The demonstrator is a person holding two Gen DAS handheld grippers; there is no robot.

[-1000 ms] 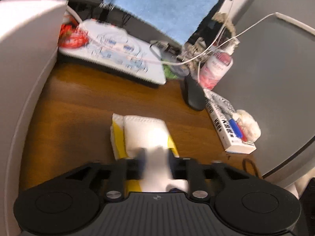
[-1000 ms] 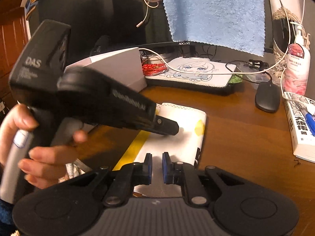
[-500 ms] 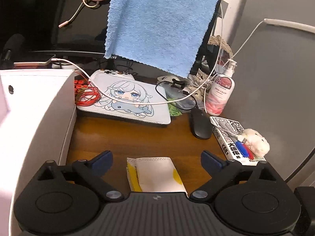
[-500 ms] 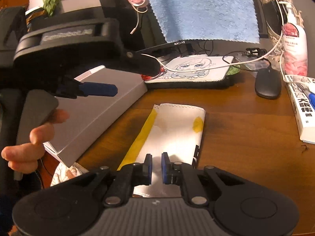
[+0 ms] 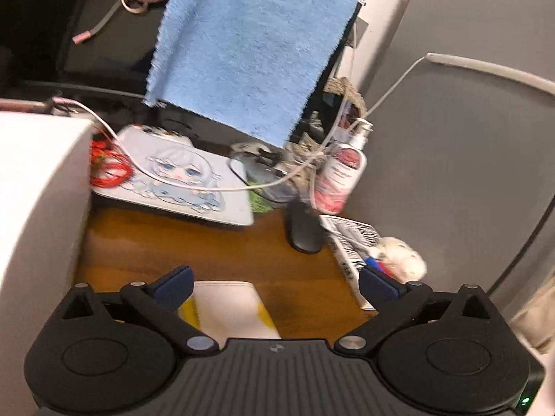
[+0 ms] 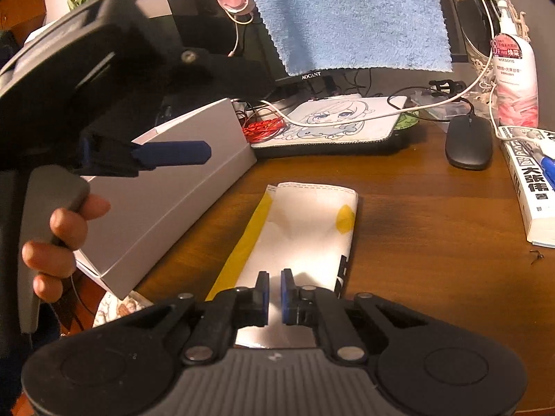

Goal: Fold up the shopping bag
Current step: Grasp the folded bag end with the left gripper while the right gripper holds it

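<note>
The folded shopping bag (image 6: pixel 305 228), white with yellow patches and a yellow strip, lies flat on the wooden desk (image 6: pixel 433 242). My right gripper (image 6: pixel 274 289) sits at the bag's near end. Its blue pads are closed to a thin slit with white fabric in it. My left gripper (image 5: pixel 275 279) is wide open and raised, holding nothing. Only the bag's far end (image 5: pixel 225 301) shows below it, between its jaws. In the right wrist view, a hand (image 6: pixel 59 239) holds the left gripper up at the left. That gripper's blue-padded finger (image 6: pixel 173 154) hangs above the grey box.
A grey box (image 6: pixel 166 201) flanks the bag on the left. Behind it are a printed mouse pad (image 6: pixel 329 121), red cord (image 6: pixel 263 128), black mouse (image 6: pixel 468 142) and lotion bottle (image 6: pixel 513 79). A book (image 6: pixel 530 187) lies at right. A blue towel (image 6: pixel 347 14) hangs over the monitor.
My left gripper let go of the bag, opened wide and lifted up and back. My right gripper stayed at the bag's near end.
</note>
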